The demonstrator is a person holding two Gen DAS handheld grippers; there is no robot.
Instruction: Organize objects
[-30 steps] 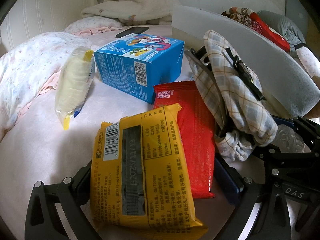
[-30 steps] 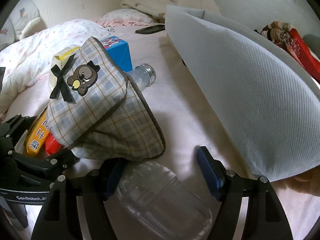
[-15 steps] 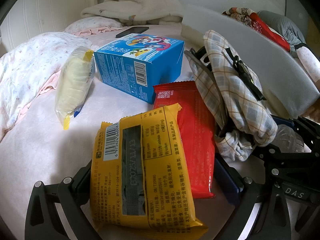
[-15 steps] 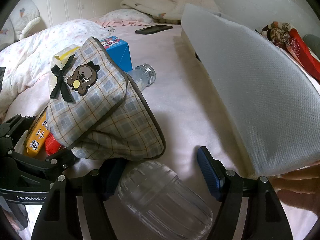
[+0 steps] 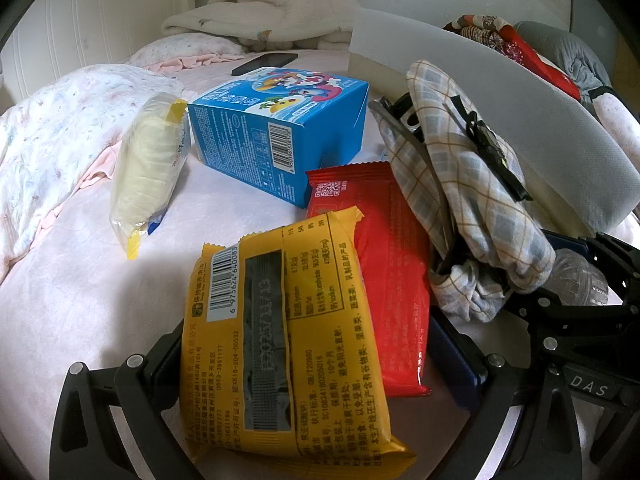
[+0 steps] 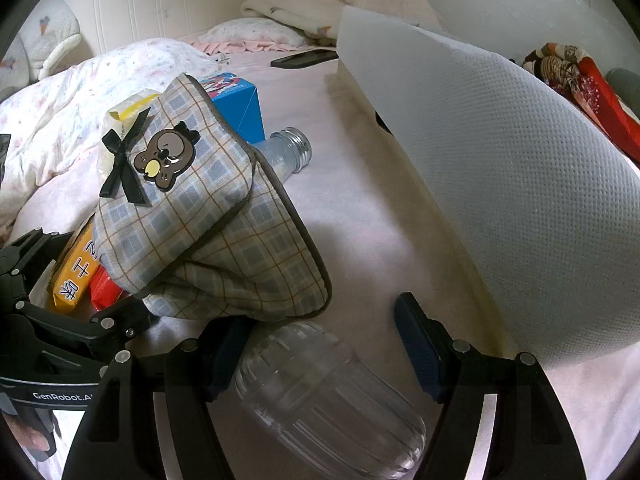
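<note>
Pink bedsheet carries a clear ribbed plastic bottle, long axis running away from the right gripper, whose wide jaws straddle it untouched, cap end under a plaid pouch.

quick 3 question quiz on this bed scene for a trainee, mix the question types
1. True or false: the yellow packet lies partly on top of the red packet.
2. Multiple choice: what lies between the fingers of the right hand-held gripper? A) the blue box B) the clear bottle C) the phone
3. Fill in: the plaid pouch has a bear badge and a black ____.

Key
1. True.
2. B; the jaws stand wide and the right pad is clear of it.
3. Bow.
</note>
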